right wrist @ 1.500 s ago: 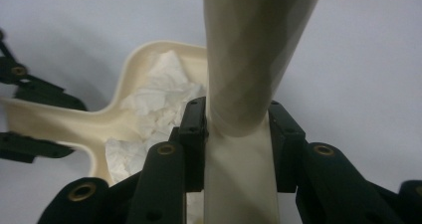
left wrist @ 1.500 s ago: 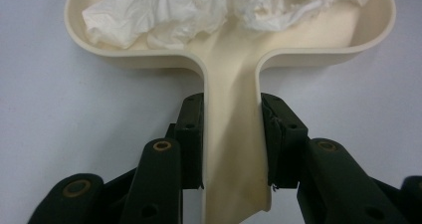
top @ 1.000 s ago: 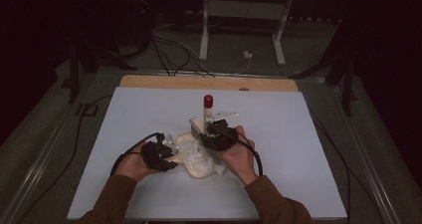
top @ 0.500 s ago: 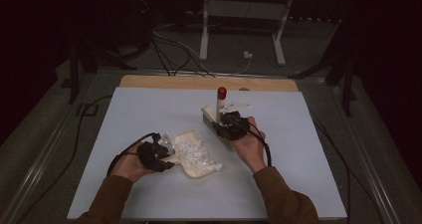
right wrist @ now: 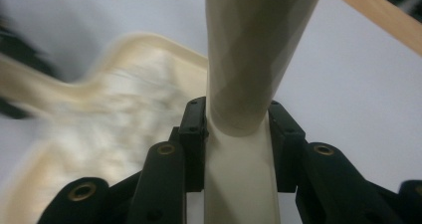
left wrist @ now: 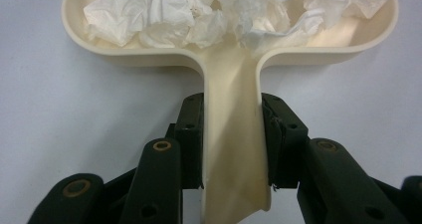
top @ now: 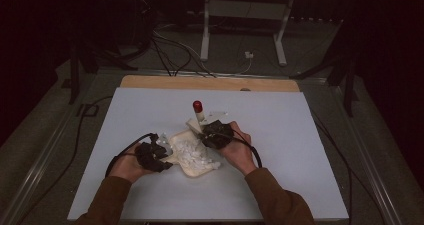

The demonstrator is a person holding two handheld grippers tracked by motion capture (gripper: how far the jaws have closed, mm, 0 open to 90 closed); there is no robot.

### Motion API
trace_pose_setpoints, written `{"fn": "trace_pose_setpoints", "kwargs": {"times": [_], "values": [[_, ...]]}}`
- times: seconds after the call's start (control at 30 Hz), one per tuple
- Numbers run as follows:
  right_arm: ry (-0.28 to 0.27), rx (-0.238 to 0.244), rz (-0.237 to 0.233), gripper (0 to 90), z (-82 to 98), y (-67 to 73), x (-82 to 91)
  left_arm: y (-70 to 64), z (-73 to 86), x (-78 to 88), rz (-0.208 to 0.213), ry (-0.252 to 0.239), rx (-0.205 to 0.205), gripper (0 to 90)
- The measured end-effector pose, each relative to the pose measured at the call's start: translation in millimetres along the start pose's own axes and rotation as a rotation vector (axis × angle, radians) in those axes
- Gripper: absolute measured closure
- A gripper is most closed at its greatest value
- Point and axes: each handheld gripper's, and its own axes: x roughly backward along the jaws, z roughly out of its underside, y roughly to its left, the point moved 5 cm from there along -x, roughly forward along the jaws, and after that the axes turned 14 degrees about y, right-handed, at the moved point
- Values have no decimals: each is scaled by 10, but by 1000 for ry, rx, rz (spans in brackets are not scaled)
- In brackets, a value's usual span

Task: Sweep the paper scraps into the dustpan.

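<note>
A cream dustpan [top: 196, 171] lies on the white table top, holding crumpled white tissue [top: 192, 152]. My left gripper [top: 152, 155] is shut on the pan's handle [left wrist: 231, 109], with the tissue [left wrist: 149, 15] heaped in the pan [left wrist: 124, 59] just ahead. My right gripper [top: 216, 134] is at the pan's far right edge, shut on a cream stick-like handle [right wrist: 254, 59] that stands tilted and ends in a red tip [top: 198, 106]. In the right gripper view the pan [right wrist: 124, 119] is blurred, to the left of the jaws. What is at the handle's lower end is hidden.
The white board [top: 300, 135] ends in a wooden strip [top: 210, 83] at the back. Black cables [top: 80, 140] trail over the left side. A metal stand [top: 240, 15] is on the floor beyond the table.
The right gripper swung back and to the right away from the pan, then came down and left again to the pan's far edge. The left gripper and pan stayed still.
</note>
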Motion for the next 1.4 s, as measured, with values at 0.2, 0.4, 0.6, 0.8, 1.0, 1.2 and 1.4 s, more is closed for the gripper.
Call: {"fn": "trace_pose_setpoints", "kwargs": {"times": [0.2, 0.4, 0.6, 0.8, 1.0, 1.2, 1.4], "values": [[-49, 21, -15, 674, -59, 31, 142, -14, 18, 8, 3, -1, -9, 662], [-31, -31, 6, 674, 22, -58, 219, -46, 50, 1, 2, -8, -14, 662], [-19, -45, 19, 673, 120, -83, 308, -51, 64, -7, 2, -9, -13, 662], [3, -192, 47, 673, 275, -77, 475, -76, 68, -8, -8, -8, -9, 662], [33, -260, 76, 673, 410, 21, 399, -116, 68, -21, -6, -11, 1, 662], [22, -317, 65, 673, 320, 136, 242, -152, 43, -30, -2, -13, 2, 662], [9, -310, 50, 673, 179, 267, 186, -180, 18, -45, -1, -17, -9, 662]]}}
